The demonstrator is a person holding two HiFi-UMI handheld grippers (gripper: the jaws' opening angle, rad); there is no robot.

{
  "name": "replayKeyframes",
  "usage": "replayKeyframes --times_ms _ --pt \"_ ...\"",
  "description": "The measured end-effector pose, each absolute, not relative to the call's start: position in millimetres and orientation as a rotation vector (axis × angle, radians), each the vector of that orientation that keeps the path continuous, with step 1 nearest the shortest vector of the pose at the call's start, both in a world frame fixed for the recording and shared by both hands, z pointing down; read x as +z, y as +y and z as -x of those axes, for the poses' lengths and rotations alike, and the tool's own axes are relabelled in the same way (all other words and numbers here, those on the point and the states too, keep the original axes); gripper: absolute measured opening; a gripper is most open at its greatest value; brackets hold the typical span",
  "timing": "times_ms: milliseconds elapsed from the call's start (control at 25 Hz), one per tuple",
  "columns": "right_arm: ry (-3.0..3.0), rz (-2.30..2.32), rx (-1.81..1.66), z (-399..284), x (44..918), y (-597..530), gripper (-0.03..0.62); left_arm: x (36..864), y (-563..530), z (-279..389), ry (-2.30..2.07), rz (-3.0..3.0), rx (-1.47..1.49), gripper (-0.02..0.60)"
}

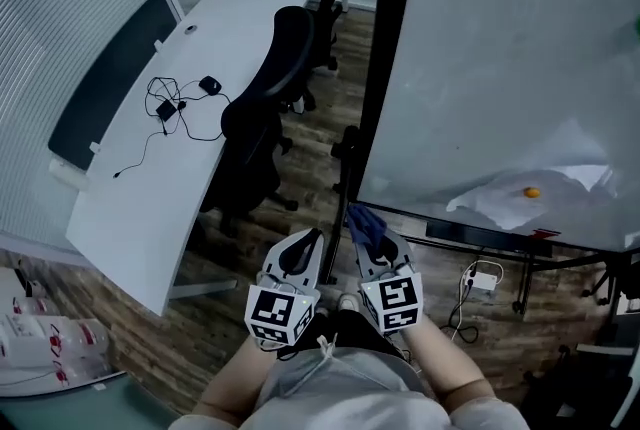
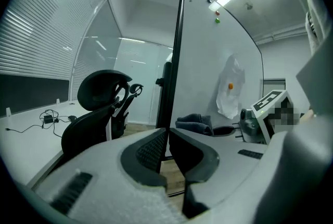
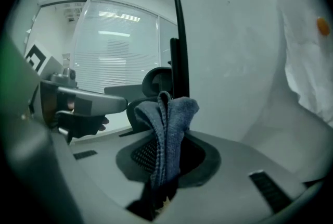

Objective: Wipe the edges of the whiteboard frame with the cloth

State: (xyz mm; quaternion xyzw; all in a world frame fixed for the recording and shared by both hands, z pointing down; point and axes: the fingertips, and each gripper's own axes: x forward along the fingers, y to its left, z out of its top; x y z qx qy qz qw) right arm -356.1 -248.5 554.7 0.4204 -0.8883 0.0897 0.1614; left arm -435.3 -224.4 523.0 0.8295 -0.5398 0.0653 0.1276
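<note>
The whiteboard (image 1: pixel 510 58) stands on the right, and its black left frame edge (image 1: pixel 380 68) runs down toward the floor. My right gripper (image 1: pixel 368 230) is shut on a blue-grey cloth (image 1: pixel 366 222) just below the bottom of that edge. In the right gripper view the cloth (image 3: pixel 166 124) stands folded between the jaws, with the frame edge (image 3: pixel 178 35) right behind it. My left gripper (image 1: pixel 314 236) hangs beside the right one, shut and holding nothing. In the left gripper view its tips (image 2: pixel 167 131) meet in front of the frame edge (image 2: pixel 174 61), and the cloth (image 2: pixel 194 123) shows to the right.
Two black office chairs (image 1: pixel 270 108) stand close to the left of the frame, along a long white desk (image 1: pixel 200 38) with cables (image 1: pixel 175 108). A paper sheet (image 1: pixel 515 200) with an orange magnet (image 1: pixel 532 192) hangs on the board. A power strip (image 1: pixel 483 278) lies under it.
</note>
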Motion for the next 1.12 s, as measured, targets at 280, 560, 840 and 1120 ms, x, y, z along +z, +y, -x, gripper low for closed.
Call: replayKeyframes --times_ms 280,560,840,1120 --pt "-2.508 -1.127 0.182 375.1 607.4 -268.3 0.067 563.9 -224.3 449.1 -1.494 -2.358 0.174 0.032" --pt "-2.439 -1.076 0.262 389.7 654.6 -284.9 0.067 611.0 -229.1 451.8 -1.493 -2.280 0.195 0.032" --pt "-2.466 -1.023 0.254 393.1 667.5 -304.8 0.067 624.1 -235.8 454.2 -1.528 -2.231 0.166 0.032" --pt "-2.459 -0.986 0.223 390.9 658.9 -307.4 0.067 622.8 -237.9 459.8 -1.548 -2.191 0.158 0.032"
